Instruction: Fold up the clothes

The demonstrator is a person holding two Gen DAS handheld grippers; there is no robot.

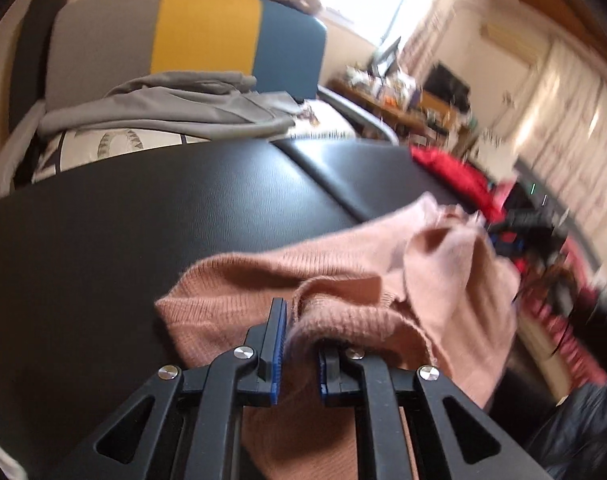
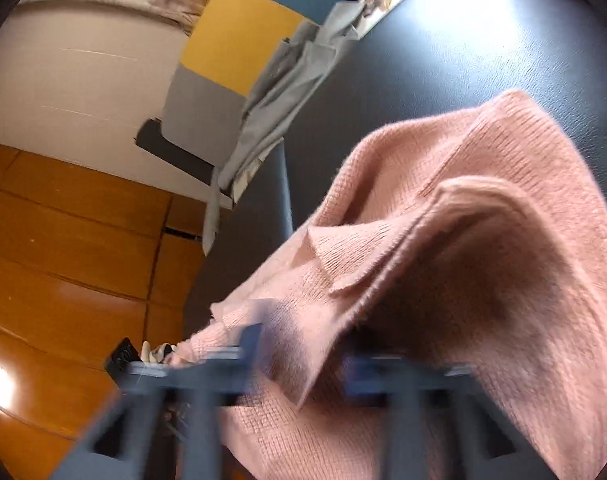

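A pink knit sweater [image 1: 343, 280] lies bunched on the black worktop [image 1: 143, 220], near its right edge in the left wrist view. The left claw [image 1: 299, 344] reaches low and forward over the surface, its fingers spread a little with a fold of the knit lying between the blue pads [image 1: 277, 344]; the fabric covers the right finger, and a firm pinch cannot be confirmed. The right claw [image 2: 303, 344] is tilted sharply and blurred, fingers spread, with the sweater [image 2: 463, 260] draped between and over them. Grey clothing [image 1: 175, 108] rests beyond the worktop's far edge against a grey, yellow and blue backrest [image 1: 207, 32].
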